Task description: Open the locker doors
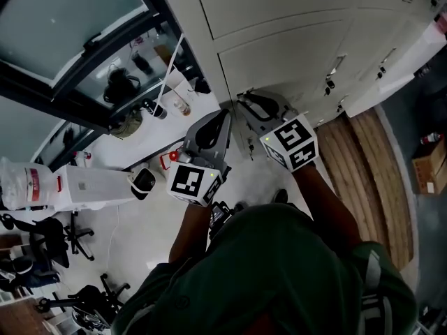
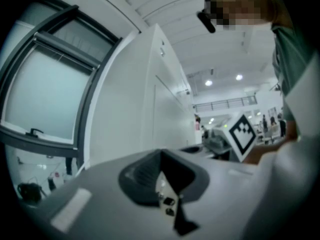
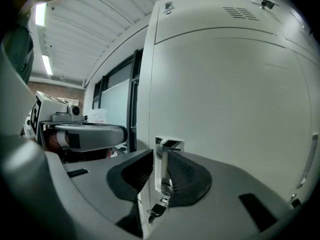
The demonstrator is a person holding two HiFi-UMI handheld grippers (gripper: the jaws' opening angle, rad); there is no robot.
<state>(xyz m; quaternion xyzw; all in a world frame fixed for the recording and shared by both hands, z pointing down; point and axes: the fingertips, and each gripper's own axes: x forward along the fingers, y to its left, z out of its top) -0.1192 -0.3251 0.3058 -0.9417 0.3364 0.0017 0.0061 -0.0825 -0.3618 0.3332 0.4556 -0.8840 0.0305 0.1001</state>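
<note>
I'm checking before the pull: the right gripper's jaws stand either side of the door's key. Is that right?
Not quite. The right gripper's jaws stand either side of the door's chrome handle, not its key, which hangs just below them. The right gripper view shows it.
</note>
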